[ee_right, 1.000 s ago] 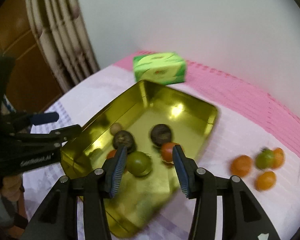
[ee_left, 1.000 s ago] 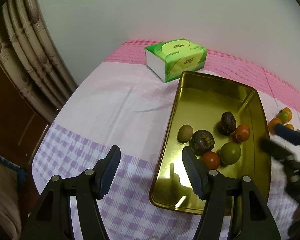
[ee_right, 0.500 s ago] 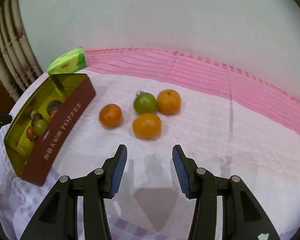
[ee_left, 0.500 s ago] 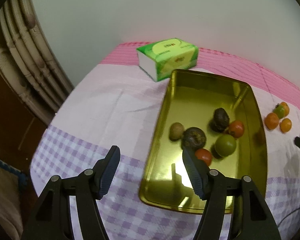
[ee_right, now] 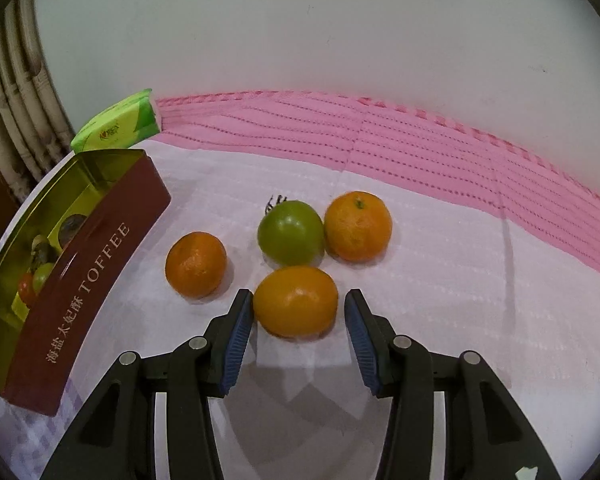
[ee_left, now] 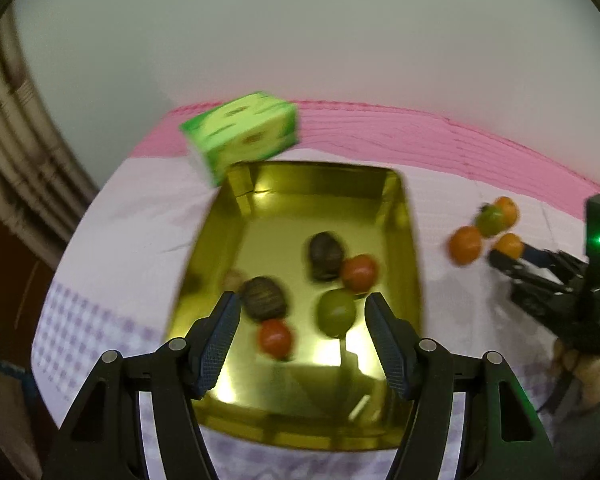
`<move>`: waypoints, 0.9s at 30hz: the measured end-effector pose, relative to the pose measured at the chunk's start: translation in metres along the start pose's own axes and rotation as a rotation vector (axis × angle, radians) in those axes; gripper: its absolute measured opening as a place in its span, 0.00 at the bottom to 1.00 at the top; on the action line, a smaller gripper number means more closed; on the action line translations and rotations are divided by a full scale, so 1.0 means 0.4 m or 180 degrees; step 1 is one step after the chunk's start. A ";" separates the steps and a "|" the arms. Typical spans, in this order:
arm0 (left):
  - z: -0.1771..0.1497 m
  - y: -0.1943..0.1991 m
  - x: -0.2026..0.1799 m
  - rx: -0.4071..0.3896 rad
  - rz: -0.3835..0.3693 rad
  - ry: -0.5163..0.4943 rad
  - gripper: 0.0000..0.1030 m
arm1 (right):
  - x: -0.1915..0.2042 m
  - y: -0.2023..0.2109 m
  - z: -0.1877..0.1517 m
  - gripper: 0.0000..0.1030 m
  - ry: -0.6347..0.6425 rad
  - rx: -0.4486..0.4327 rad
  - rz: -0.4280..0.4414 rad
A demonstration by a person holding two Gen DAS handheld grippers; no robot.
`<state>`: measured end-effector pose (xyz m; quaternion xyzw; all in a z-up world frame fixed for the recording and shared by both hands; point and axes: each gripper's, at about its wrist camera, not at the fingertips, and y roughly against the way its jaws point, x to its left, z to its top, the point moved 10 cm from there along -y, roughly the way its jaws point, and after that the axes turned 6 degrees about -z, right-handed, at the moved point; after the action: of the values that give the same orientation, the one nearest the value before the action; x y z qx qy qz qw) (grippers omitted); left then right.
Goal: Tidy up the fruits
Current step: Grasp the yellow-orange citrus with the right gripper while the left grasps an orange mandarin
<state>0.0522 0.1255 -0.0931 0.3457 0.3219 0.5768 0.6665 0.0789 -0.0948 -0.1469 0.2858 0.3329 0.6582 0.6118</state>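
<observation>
A gold tin (ee_left: 400, 216) holds several fruits: two dark ones, a green one (ee_left: 336, 312) and two red ones. My left gripper (ee_left: 300, 320) is open above its near end. On the cloth to the tin's right lie three orange fruits and a green tomato (ee_right: 291, 231). My right gripper (ee_right: 298, 312) is open, its fingers either side of the nearest orange fruit (ee_right: 296, 301), apart from it. The tin's red "TOFFEE" side (ee_right: 80, 280) is at the left in the right wrist view. The right gripper also shows in the left wrist view (ee_left: 504, 258).
A green tissue pack (ee_left: 244, 136) lies behind the tin, also in the right wrist view (ee_right: 118, 128). The pink cloth band (ee_right: 420, 152) runs along the wall. A curtain (ee_left: 12, 152) hangs at the left. The table edge falls off at the left.
My right gripper has swung from the tin to the loose fruits and closed in on the nearest orange one. My left gripper has shifted right, over the tin.
</observation>
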 end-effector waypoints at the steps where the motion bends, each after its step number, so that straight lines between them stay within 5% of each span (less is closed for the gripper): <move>1: 0.005 -0.007 -0.028 0.0021 -0.0054 -0.0035 0.64 | 0.002 0.001 0.000 0.36 0.0014 -0.0013 0.0008; 7: 0.038 -0.049 -0.189 0.0080 -0.0365 -0.0231 0.64 | -0.041 0.016 -0.009 0.34 0.0009 -0.0060 -0.0082; 12: 0.058 -0.107 -0.282 0.0169 -0.0531 -0.0329 0.64 | -0.204 0.034 -0.037 0.34 -0.0272 -0.0037 -0.0360; 17: 0.058 -0.168 -0.328 0.0336 -0.0673 -0.0289 0.60 | -0.325 0.054 -0.066 0.34 -0.0487 -0.0013 -0.0498; 22: 0.051 -0.218 -0.349 0.0494 -0.0695 -0.0276 0.45 | -0.348 0.063 -0.078 0.35 -0.0518 -0.0036 -0.0466; 27: 0.057 -0.250 -0.358 0.0551 -0.0649 -0.0318 0.42 | -0.358 0.071 -0.079 0.35 -0.0524 -0.0033 -0.0432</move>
<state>0.1074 -0.0283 -0.1593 0.3957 0.3703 0.4583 0.7045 0.0491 -0.2412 -0.1395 0.3125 0.2966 0.5913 0.6817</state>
